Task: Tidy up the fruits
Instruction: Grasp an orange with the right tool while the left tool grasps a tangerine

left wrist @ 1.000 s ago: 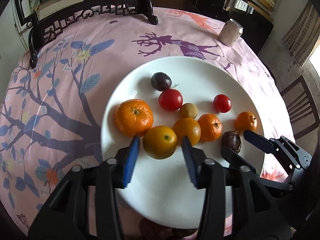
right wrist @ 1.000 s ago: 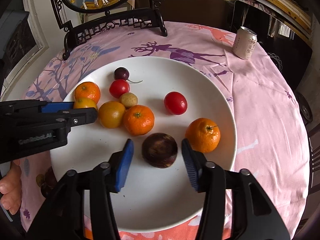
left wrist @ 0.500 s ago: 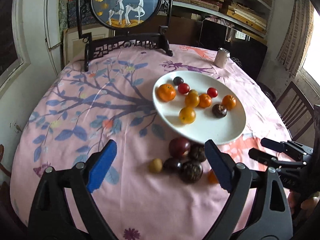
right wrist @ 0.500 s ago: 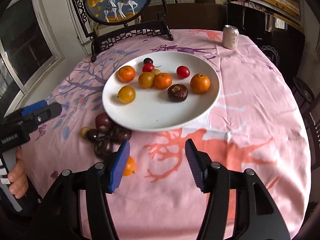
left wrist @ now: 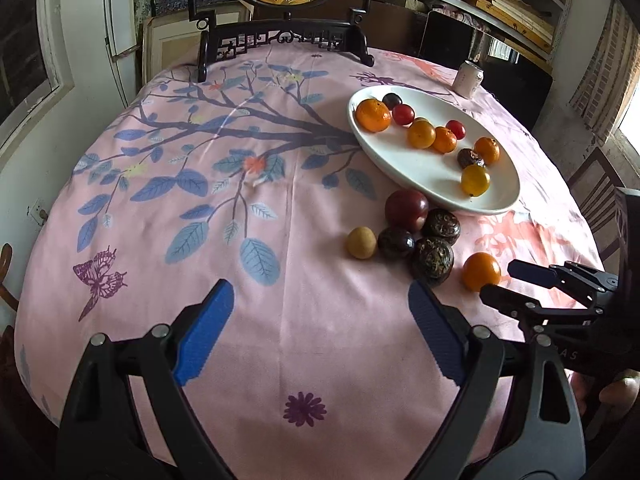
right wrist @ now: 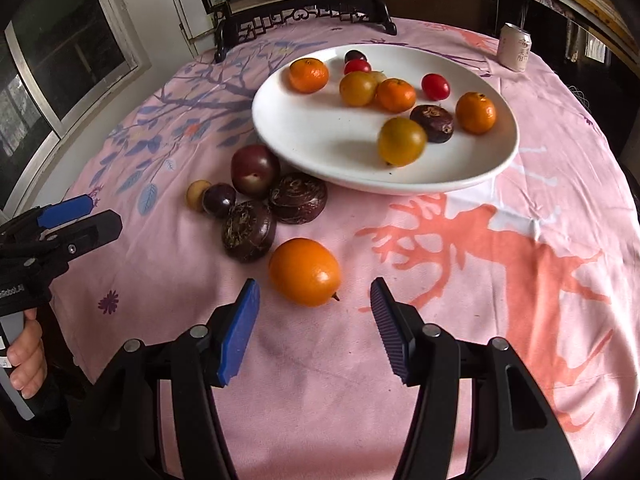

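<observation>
Both grippers pulled back off the white plate [right wrist: 280,148] since earlier. Left gripper [left wrist: 320,334] stood wide apart, empty; right gripper [right wrist: 314,330] apart, empty, just short of the orange [right wrist: 305,272] near the plate.

Left wrist view: looks forward and steeply down along the left hand-held gripper [left wrist: 318,330], from the near edge of the worktop [left wrist: 200,216]; plate [left wrist: 416,172] lies far right.

Right wrist view: same downward tilt, along the right hand-held gripper [right wrist: 316,330]; sits closer to the plate [right wrist: 312,140], loose orange [right wrist: 305,272] just ahead.

Shared: plate, loose fruit cluster, can [left wrist: 468,79], carved screen stand [right wrist: 304,12]. Each view catches the other gripper at its edge.
</observation>
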### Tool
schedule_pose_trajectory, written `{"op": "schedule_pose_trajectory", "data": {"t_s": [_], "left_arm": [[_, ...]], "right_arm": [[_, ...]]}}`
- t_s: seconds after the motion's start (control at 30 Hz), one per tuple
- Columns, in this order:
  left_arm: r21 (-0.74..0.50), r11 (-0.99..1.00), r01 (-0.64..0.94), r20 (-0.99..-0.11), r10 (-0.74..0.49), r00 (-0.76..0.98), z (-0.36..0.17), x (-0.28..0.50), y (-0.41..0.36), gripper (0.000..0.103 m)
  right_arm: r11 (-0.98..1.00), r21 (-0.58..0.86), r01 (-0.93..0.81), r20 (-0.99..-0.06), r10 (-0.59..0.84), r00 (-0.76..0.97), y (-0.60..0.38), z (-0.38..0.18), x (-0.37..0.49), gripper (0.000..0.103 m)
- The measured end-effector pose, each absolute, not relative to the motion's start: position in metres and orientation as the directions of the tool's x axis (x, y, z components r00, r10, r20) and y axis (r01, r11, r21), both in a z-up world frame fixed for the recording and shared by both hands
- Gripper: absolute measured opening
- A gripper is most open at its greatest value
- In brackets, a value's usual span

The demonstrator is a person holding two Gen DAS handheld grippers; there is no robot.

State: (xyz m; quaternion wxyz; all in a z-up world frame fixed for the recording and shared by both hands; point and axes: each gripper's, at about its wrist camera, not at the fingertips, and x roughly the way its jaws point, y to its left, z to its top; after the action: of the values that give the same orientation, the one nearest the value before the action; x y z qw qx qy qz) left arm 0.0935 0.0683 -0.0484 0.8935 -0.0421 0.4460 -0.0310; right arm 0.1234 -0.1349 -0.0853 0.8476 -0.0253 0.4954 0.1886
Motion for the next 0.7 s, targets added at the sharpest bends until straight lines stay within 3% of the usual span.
{"op": "schedule_pose_trajectory", "data": {"t_s": [0.17, 0.27, 0.53, 0.6, 0.67, 0.7], "left_arm": [[-0.105, 0.994, 0.018, -0.801, -0.096, 0.591, -0.052, 0.095, 0.069, 0.091], [-0.101, 0.995, 0.019, -0.809, -0.093, 0.58, -0.055, 0.097, 0.068, 0.091], [-0.066, 0.997, 0.044, -0.837, -0.079, 0.542, -0.075, 0.121, 0.056, 0.09], [-0.052, 0.997, 0.05, -0.844, -0.071, 0.532, -0.081, 0.13, 0.052, 0.085], [-0.048, 0.997, 0.063, -0.855, -0.074, 0.514, -0.087, 0.138, 0.049, 0.06], [-0.049, 0.996, 0.069, -0.863, -0.077, 0.5, -0.09, 0.142, 0.048, 0.054]], "right_arm": [[0.925, 0.123, -0.36, -0.851, 0.285, 0.441, -0.124, -0.097, 0.134, 0.058], [0.922, 0.093, -0.375, -0.843, 0.273, 0.463, -0.12, -0.098, 0.135, 0.04], [0.929, 0.15, -0.339, -0.832, 0.304, 0.464, -0.144, -0.083, 0.127, 0.04], [0.932, 0.162, -0.326, -0.826, 0.308, 0.472, -0.151, -0.079, 0.125, 0.04], [0.931, 0.184, -0.315, -0.822, 0.322, 0.469, -0.157, -0.077, 0.124, 0.04], [0.93, 0.194, -0.312, -0.82, 0.328, 0.468, -0.16, -0.077, 0.123, 0.04]]}}
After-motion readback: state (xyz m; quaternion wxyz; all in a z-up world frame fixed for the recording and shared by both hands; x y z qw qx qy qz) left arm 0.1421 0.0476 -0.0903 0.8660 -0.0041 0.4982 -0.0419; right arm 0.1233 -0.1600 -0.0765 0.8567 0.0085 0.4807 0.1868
